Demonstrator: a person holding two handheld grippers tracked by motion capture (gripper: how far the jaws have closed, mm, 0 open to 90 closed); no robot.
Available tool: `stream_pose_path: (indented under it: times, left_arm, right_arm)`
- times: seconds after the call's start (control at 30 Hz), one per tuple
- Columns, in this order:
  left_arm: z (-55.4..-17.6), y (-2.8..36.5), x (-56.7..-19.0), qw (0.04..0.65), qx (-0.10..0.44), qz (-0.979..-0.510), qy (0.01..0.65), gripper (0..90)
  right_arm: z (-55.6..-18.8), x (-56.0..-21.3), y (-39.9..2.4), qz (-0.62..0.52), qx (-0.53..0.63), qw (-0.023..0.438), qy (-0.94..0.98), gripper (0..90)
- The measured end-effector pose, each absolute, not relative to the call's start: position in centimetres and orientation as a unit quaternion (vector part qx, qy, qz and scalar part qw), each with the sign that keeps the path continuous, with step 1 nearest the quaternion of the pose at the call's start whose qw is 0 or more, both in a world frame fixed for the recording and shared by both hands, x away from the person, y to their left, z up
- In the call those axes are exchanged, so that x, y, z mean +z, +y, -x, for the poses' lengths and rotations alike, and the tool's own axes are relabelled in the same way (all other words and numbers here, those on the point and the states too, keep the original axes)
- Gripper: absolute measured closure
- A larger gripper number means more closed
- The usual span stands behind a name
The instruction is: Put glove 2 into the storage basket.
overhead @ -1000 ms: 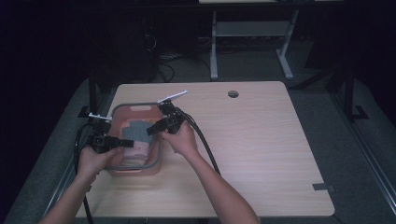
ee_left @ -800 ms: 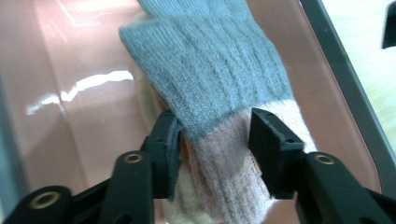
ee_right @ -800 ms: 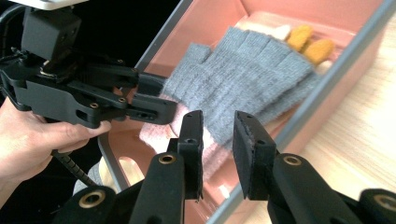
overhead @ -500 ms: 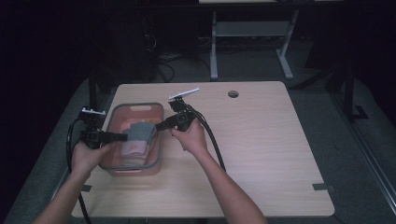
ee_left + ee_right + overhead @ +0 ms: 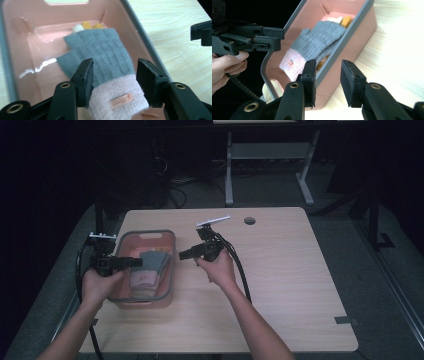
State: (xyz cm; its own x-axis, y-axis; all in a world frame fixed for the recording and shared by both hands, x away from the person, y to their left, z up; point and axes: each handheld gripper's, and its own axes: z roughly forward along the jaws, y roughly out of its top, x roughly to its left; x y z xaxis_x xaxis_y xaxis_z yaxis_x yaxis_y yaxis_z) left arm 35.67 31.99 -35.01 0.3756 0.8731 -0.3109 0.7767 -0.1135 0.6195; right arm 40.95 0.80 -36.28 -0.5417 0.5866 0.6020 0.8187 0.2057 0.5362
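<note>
although the wooden counter (image 5: 280, 270) was wide and mostly bare, the pink bin (image 5: 169, 270) was seen near its left edge, so that a knock from either side could have pushed it toward that edge. a grey rim ran round the bin, and its near wall stood just ahead of the right gripper (image 5: 327, 75), which was held outside the bin over the counter. its fingers (image 5: 310, 75) had just been opening and were parted with nothing between them; had they been carried back in low, the rim could have been caught and the bin tipped or dragged.

inside the bin lay the grey knitted glove (image 5: 102, 55), flat on the floor with its pale pink cuff (image 5: 117, 96) toward the near end. it was judged to be soft and loosely laid, so it could have been snagged on a rough pad and lifted out unintended. under its far end something yellow and white (image 5: 86, 25) was glimpsed, possibly a second glove; what it was could not be told.

the left gripper (image 5: 113, 76) was held above the cuff, its fingers (image 5: 86, 75) likewise released, having just been opening, with the glove below them and untouched. the trailing cable (image 5: 240, 270) of the right gripper was draped across the counter and could have been hooked on the bin corner. a small white strip (image 5: 213, 221) lay well apart, at the far side.
</note>
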Motion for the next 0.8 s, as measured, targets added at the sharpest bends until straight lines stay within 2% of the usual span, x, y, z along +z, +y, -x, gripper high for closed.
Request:
stream_pose_path:
  times: [0.8]
  left_arm:
    - [-35.9, 27.3, -33.9, 0.403, 0.052, -0.756, 0.513, 39.6]
  right_arm:
    - [-40.4, -35.9, -3.7, 0.478, -0.444, 0.121, -0.749, 57.5]
